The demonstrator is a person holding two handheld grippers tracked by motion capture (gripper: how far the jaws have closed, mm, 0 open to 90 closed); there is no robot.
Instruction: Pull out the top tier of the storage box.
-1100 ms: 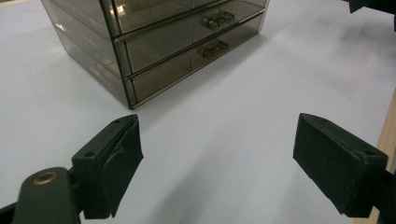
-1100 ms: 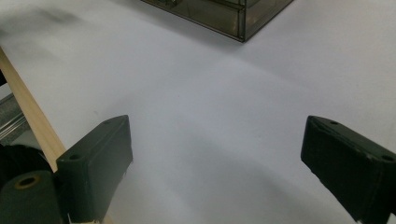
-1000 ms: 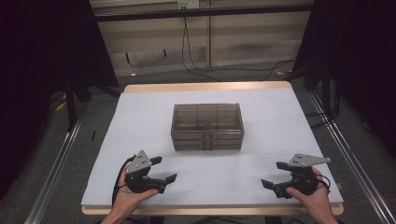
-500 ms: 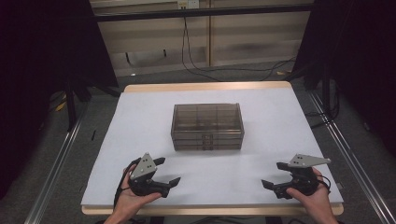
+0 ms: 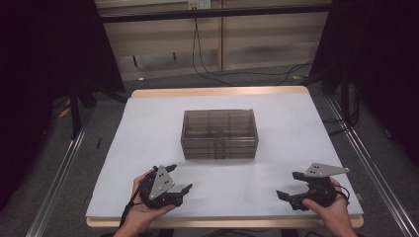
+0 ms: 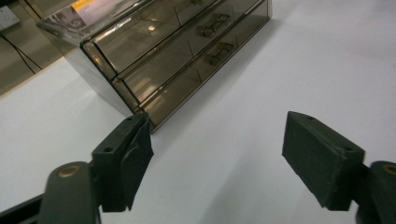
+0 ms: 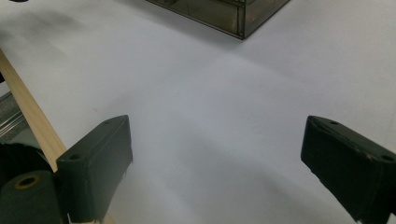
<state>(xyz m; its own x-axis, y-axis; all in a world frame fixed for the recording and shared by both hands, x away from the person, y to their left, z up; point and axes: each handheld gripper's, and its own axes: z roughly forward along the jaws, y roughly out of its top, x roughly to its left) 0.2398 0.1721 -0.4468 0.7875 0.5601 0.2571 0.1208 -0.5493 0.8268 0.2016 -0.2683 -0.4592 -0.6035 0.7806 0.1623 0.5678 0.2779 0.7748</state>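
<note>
A smoky see-through drawer box stands at the middle of the white table, its drawer fronts toward the person. My left gripper sits in a hand near the front edge, left of the box and short of it, jaws open and empty. In the left gripper view the box lies ahead and to the left of the open left gripper, with small drawer handles visible. My right gripper is held at the front right, open and empty. The right gripper view has its wide-apart jaws over bare table and a box corner at top.
The table's wooden front edge runs close by my right gripper's left jaw. Metal rails flank the table on both sides. Cables lie on the floor beyond the far edge. Dark curtains hang at left and right.
My left gripper has shifted a little to the right and rolled, so its grey plate now faces more sideways. The right gripper and the box have stayed put.
</note>
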